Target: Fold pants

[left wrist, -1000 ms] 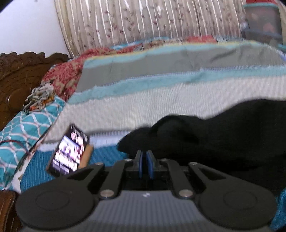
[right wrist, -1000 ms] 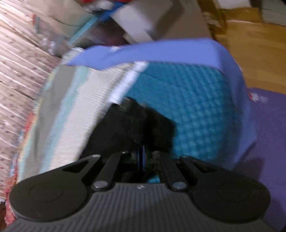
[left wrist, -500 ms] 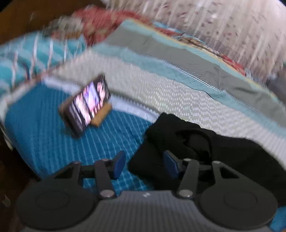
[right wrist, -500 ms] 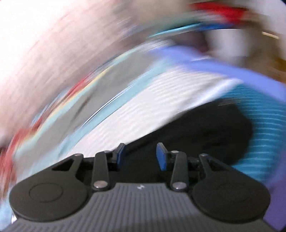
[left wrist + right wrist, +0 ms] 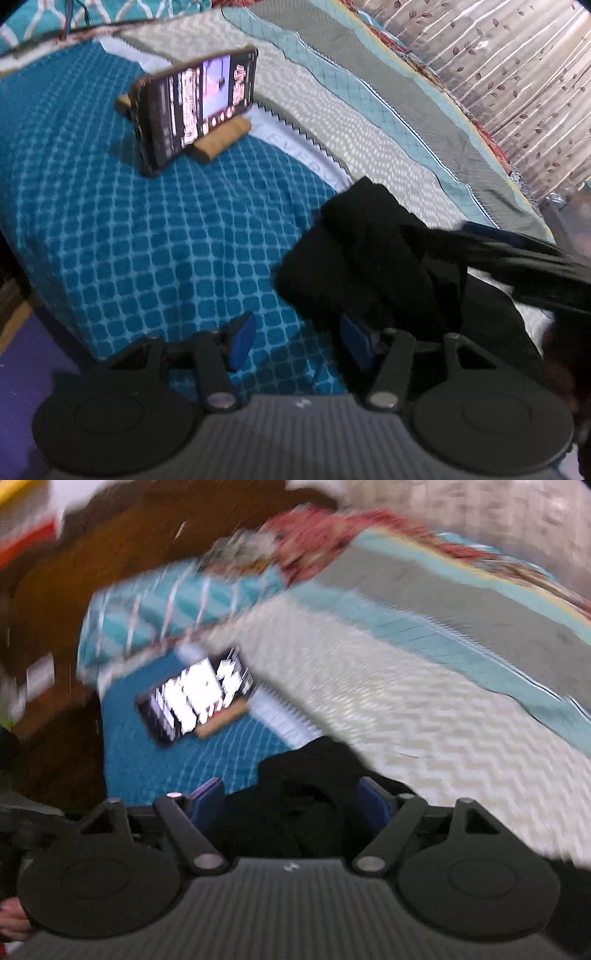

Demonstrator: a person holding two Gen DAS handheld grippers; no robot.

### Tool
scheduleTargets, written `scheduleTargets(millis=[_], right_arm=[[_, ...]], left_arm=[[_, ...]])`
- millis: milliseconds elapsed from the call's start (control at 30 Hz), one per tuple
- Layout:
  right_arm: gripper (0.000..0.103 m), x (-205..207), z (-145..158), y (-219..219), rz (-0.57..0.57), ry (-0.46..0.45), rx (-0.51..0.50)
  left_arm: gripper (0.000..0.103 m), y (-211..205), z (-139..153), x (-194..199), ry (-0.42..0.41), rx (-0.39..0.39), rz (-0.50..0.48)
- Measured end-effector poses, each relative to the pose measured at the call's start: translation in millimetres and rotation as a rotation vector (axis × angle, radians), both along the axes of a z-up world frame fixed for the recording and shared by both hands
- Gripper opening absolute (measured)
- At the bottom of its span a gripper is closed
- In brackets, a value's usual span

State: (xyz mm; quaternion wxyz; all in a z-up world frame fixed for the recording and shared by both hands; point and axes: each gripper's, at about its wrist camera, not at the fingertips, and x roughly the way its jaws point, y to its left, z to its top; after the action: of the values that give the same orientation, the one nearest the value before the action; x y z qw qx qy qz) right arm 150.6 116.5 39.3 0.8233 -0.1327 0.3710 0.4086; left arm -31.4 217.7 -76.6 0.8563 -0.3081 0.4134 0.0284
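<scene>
The pants lie bunched on the bed, partly on the bedspread and partly on the blanket that runs along behind them. To the left of the pants and farther back, a phone leans tilted on a small stand, well apart from the pants. A pillow sits behind the phone at the head of the bed, and a curtain hangs behind the blanket on the right. The left gripper hangs at the near left edge of the pants, its right finger against the cloth. The right gripper has the pants between its spread fingers.
</scene>
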Motion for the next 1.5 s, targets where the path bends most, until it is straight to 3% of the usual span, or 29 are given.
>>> scheduleTargets(millis=[100,133,167,200,233,300,400,467,567,633,700,767,800,833,967,1100,1133,1167,1200,1233,1267,1300,1333,1367,1433,1500], right_arm=[[0.074,7.2,-36.3,12.6,-0.006,0.001,-0.136],[0.048,13.4,-46.3,12.0,-0.014,0.022,-0.164],[0.031,15.8,-49.2,8.3,-0.02,0.052,-0.155],[0.027,18.7,-47.1,5.4,-0.041,0.071,-0.119],[0.016,21.4,-40.2,1.5,-0.062,0.072,-0.089],[0.015,21.0,-17.3,-5.1,-0.09,0.049,-0.03],[0.015,4.5,24.0,-15.0,-0.058,0.022,0.112],[0.015,-8.8,32.3,-15.3,-0.015,0.003,0.146],[0.018,-18.1,-5.1,-13.3,-0.006,0.141,0.145],[0.02,-24.8,-55.2,-3.1,-0.008,0.24,0.049],[0.026,-33.1,-73.3,-7.4,-0.013,0.224,0.077],[0.038,-28.7,-65.3,-13.0,-0.022,0.258,0.111],[0.044,-21.3,-59.0,-15.2,-0.013,0.281,0.126],[0.055,-15.5,-49.6,-19.7,-0.005,0.291,0.149],[0.056,6.6,-22.4,-44.0,-0.034,0.241,0.236],[0.065,44.3,-14.0,-48.5,-0.133,0.186,0.23],[0.077,56.0,-17.1,-45.2,-0.14,0.196,0.237],[0.089,65.3,-22.4,-41.4,-0.143,0.215,0.239],[0.09,76.5,-31.8,-33.5,-0.14,0.252,0.234],[0.09,85.8,-43.4,-25.5,-0.136,0.304,0.223],[0.089,93.0,-57.2,-17.2,-0.139,0.377,0.207],[0.082,95.8,-66.8,-12.4,-0.143,0.439,0.194],[0.051,92.4,-75.2,-5.0,-0.145,0.469,0.171],[0.041,84.3,-73.5,0.9,-0.134,0.449,0.151],[0.033,67.1,-52.9,9.0,-0.09,0.365,0.159],[0.032,58.7,-28.7,13.9,-0.039,0.285,0.225]], left_arm=[[0.057,1.6,-5.1,4.0,-0.015,-0.025,-0.008],[0.058,1.3,-5.4,5.9,-0.021,-0.028,-0.012],[0.058,0.6,-4.9,8.2,-0.025,-0.026,-0.016],[0.058,-0.4,-3.5,10.5,-0.033,-0.019,-0.023],[0.058,-1.5,-1.3,12.4,-0.045,-0.007,-0.033],[0.058,-0.3,4.0,13.8,-0.073,0.007,-0.039],[0.058,11.4,10.4,8.5,-0.114,-0.01,-0.008],[0.059,24.0,11.5,1.9,-0.13,-0.023,0.025],[0.061,40.5,6.4,-7.4,-0.12,-0.035,0.064],[0.061,46.7,2.2,-9.1,-0.1,-0.051,0.073],[0.068,47.4,2.1,-7.9,-0.093,-0.07,0.073],[0.096,42.5,3.8,-5.7,-0.1,-0.074,0.059],[0.1,38.5,4.4,-3.7,-0.104,-0.078,0.053],[0.101,33.6,5.0,-0.4,-0.107,-0.08,0.044],[0.102,18.5,-2.1,19.7,-0.082,-0.145,-0.012],[0.103,11.4,-11.4,35.4,-0.067,-0.197,-0.031],[0.102,10.2,-12.4,38.8,-0.07,-0.197,-0.031],[0.101,8.7,-13.4,41.6,-0.071,-0.198,-0.029],[0.097,7.2,-15.2,44.4,-0.068,-0.194,-0.023],[0.084,4.5,-16.9,46.0,-0.065,-0.182,-0.018],[0.062,2.2,-17.5,47.1,-0.063,-0.158,-0.018],[0.051,1.2,-16.9,47.1,-0.063,-0.138,-0.022],[0.044,1.3,-15.9,46.0,-0.063,-0.123,-0.027],[0.04,2.7,-13.2,43.7,-0.067,-0.114,-0.022],[0.038,6.6,-4.6,34.3,-0.103,-0.093,-0.01],[0.037,7.6,7.5,22.1,-0.165,-0.019,0.004]])
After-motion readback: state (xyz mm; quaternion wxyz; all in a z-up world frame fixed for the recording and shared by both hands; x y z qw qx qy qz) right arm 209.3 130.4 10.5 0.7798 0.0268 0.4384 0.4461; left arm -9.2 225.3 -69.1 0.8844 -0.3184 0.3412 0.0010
